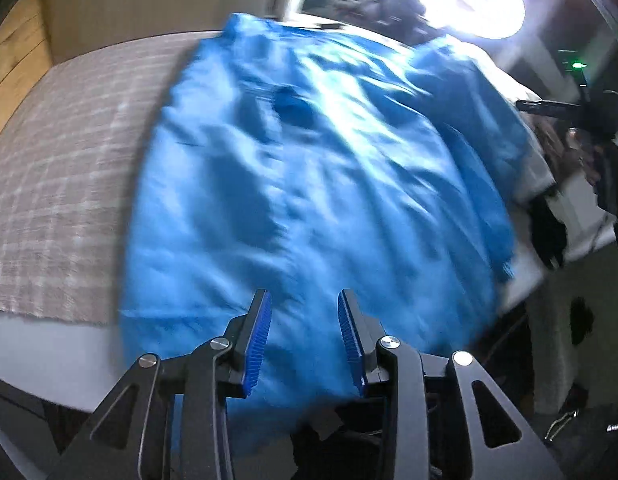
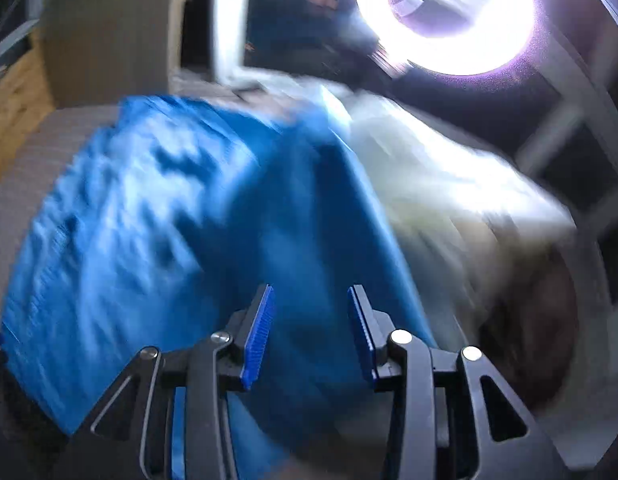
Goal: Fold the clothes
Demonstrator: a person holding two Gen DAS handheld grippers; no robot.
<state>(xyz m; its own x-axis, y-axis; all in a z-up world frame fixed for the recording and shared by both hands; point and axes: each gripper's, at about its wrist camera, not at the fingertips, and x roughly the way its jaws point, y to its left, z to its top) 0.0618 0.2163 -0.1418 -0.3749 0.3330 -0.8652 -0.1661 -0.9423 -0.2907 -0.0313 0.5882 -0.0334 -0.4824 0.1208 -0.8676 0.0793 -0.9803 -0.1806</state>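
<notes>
A blue garment (image 1: 309, 184) lies spread and wrinkled over a surface covered by a beige checked cloth (image 1: 61, 184), which shows bare to its left in the left wrist view; whether that surface is a bed or a desk cannot be told. The left gripper (image 1: 305, 340) points down over the near edge of the garment with its jaws spread apart, and nothing is pinched between the blue ribbed pads (image 1: 257, 344). The right gripper (image 2: 311, 336), seen in a heavily blurred frame, hangs over the garment's right part (image 2: 149, 220), its jaws also spread and gripping nothing. To the right of the blue fabric lies a pale whitish cloth (image 2: 429, 184). A bright ring light (image 2: 461, 12) glares at the upper right.
</notes>
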